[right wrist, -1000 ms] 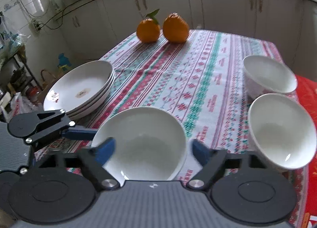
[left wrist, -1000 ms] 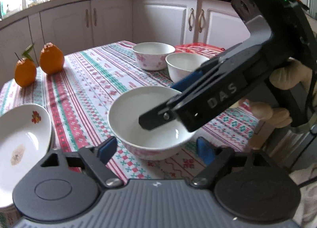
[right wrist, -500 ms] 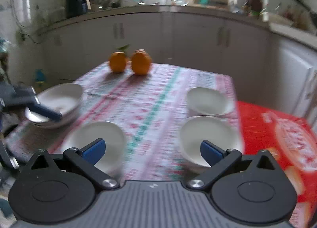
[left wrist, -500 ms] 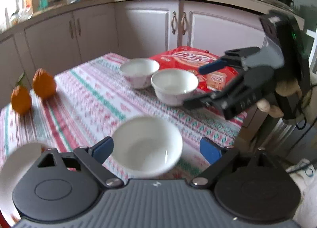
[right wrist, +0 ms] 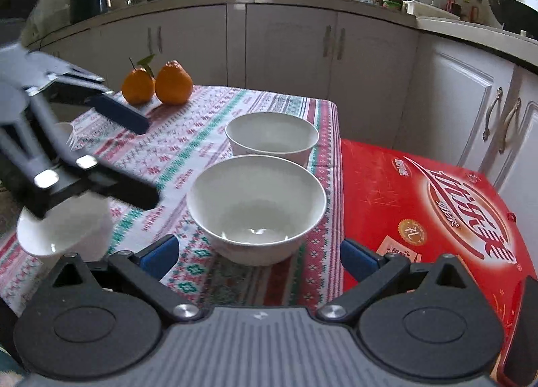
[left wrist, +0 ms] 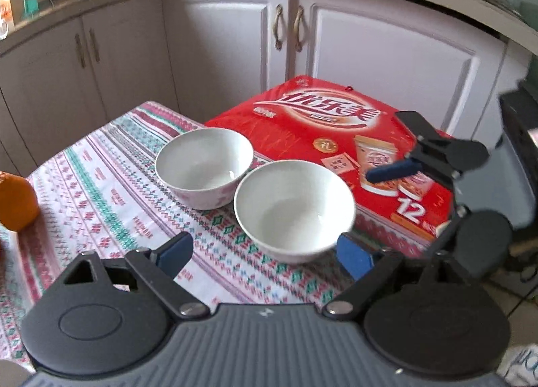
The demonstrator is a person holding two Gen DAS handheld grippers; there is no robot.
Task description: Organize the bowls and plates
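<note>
Two white bowls stand side by side on the patterned tablecloth (left wrist: 101, 192). The near bowl (left wrist: 294, 210) (right wrist: 255, 207) lies just ahead of both grippers; the far bowl (left wrist: 203, 167) (right wrist: 271, 136) is behind it. My left gripper (left wrist: 265, 254) is open and empty, low over the table. My right gripper (right wrist: 257, 259) is open and empty, the near bowl between its fingers' line. A third white bowl (right wrist: 64, 234) sits at the left in the right wrist view, under the left gripper's body (right wrist: 60, 165).
A red snack box (left wrist: 339, 145) (right wrist: 433, 219) lies beside the table's right edge, right next to the bowls. Two oranges (right wrist: 156, 83) stand at the far corner. White kitchen cabinets (left wrist: 235, 44) run behind the table.
Both grippers have swung away from the single bowl toward the two bowls by the red box. The plates have left both views.
</note>
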